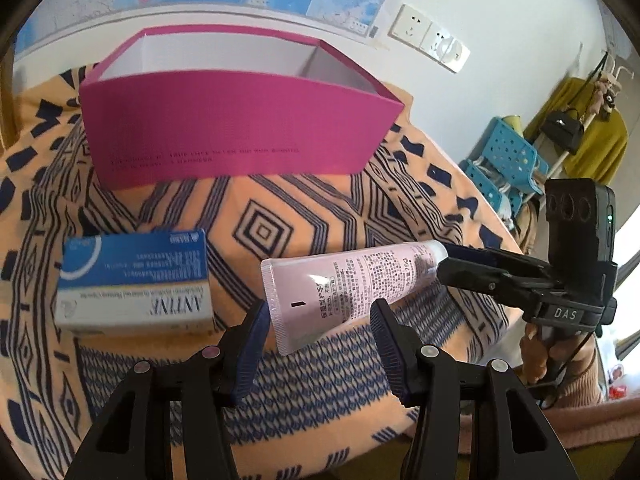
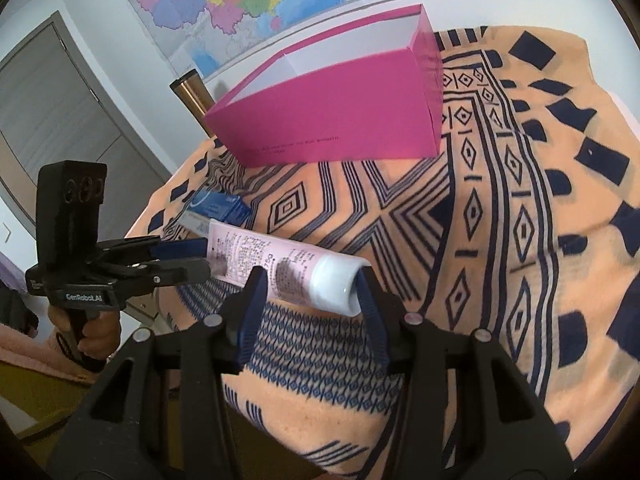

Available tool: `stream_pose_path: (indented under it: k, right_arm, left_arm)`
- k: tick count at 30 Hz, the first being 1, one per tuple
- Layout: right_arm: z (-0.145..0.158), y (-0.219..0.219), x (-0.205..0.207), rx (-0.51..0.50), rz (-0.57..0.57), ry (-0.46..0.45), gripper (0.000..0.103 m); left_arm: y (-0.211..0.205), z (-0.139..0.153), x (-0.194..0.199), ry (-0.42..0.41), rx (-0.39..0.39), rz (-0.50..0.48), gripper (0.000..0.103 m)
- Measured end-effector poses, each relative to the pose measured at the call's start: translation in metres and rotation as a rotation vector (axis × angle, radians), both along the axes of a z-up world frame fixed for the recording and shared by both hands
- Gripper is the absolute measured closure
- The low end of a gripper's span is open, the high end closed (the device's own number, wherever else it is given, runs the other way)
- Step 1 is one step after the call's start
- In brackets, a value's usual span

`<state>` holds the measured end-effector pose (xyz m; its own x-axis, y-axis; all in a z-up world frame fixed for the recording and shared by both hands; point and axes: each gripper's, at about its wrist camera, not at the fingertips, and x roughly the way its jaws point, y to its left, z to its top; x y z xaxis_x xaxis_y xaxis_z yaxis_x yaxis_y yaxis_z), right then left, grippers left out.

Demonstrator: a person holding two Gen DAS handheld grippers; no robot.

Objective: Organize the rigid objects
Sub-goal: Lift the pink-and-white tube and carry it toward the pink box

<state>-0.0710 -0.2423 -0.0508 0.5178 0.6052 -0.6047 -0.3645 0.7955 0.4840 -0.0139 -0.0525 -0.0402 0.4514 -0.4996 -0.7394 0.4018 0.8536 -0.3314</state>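
Left wrist view: a table covered by an orange cloth [image 1: 304, 216] with dark blue geometric patterns is seen, and on it, toward 12 o'clock, an open magenta box [image 1: 240, 128] with a white interior stands upright. At 9 o'clock from the centre, a blue-and-white carton [image 1: 136, 280] lies flat on the cloth, well apart from the magenta box. A pink tube [image 1: 344, 288] is held above the cloth, lying roughly level between 2 grippers. Its flat crimped end is pinched between the blue pads of the left gripper [image 1: 320, 320] at 6 o'clock, while its white cap end is clamped by the right gripper [image 1: 448, 264], which enters from 3 o'clock and is carried by a hand [image 1: 536, 352].

In the right wrist view, the tube's white cap [image 2: 336, 284] is seen gripped between the right gripper's pads, and the left gripper [image 2: 200, 258] is seen at 9 o'clock, closed on the tube's far end.
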Motion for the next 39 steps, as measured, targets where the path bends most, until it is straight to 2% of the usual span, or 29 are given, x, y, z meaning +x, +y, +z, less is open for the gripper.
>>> stream_pose_path:
  k: [19,39]
  right_arm:
    - [0.02,-0.002,0.027,-0.01,-0.056,-0.054,0.054]
    - [0.035,-0.004,0.037,-0.017,-0.073,-0.099,0.054]
  left_arm:
    - [-0.005,0.024,0.021,-0.08,-0.003,0.017,0.051]
    - [-0.008,0.032,0.025,-0.126,-0.003,0.026,0.051]
